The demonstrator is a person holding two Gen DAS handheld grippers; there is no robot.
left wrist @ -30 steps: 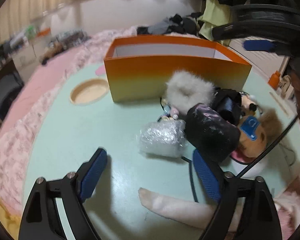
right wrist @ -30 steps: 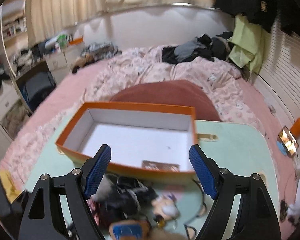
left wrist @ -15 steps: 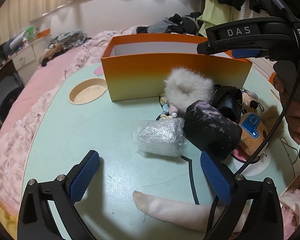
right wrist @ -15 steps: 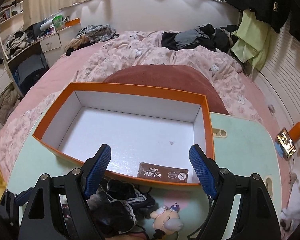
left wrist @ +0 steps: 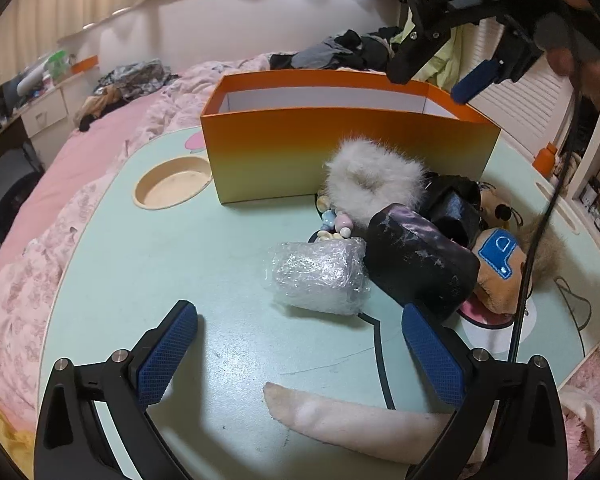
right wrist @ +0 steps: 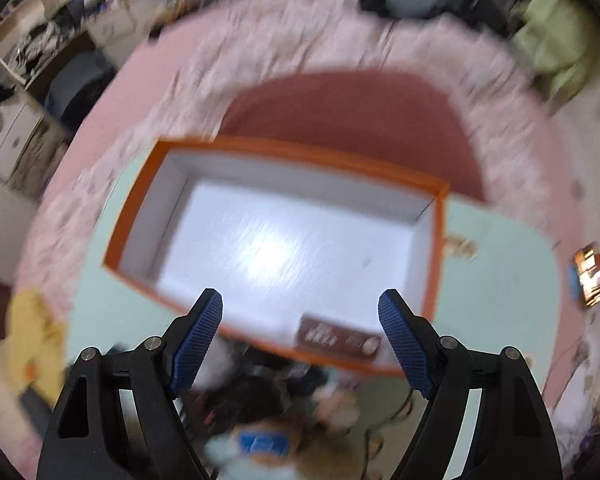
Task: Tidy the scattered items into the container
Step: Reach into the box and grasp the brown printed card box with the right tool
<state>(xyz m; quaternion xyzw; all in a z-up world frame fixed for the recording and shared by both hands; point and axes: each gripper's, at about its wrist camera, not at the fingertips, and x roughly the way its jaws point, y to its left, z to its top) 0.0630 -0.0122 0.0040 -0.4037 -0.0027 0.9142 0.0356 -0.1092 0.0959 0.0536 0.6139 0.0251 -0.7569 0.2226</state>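
Now one orange cardboard box (left wrist: 352, 148) stands at upper centre, one brown card (right wrist: 338, 338) inside; one bubble-wrapped bundle (left wrist: 320, 276) lies mid-frame. Left gripper (left wrist: 300, 344), spread wider than before, holds nothing; right gripper (right wrist: 300, 340), gaping empty, has tilted over the box.

One orange box (left wrist: 340, 152) stands on the counter (left wrist: 148, 264), and one dark card (right wrist: 338, 338) lies inside it. Near the box is a heap: one grey fur puff (left wrist: 374, 182), one bubble-wrapped bundle (left wrist: 320, 276), one black pouch (left wrist: 420, 260), one brown plush toy (left wrist: 500, 264) and one cluster of small pastel beads (left wrist: 334, 224), too small to count. One pale sock (left wrist: 360, 424) lies nearest. The counter has one round recess (left wrist: 172, 188) at the left.
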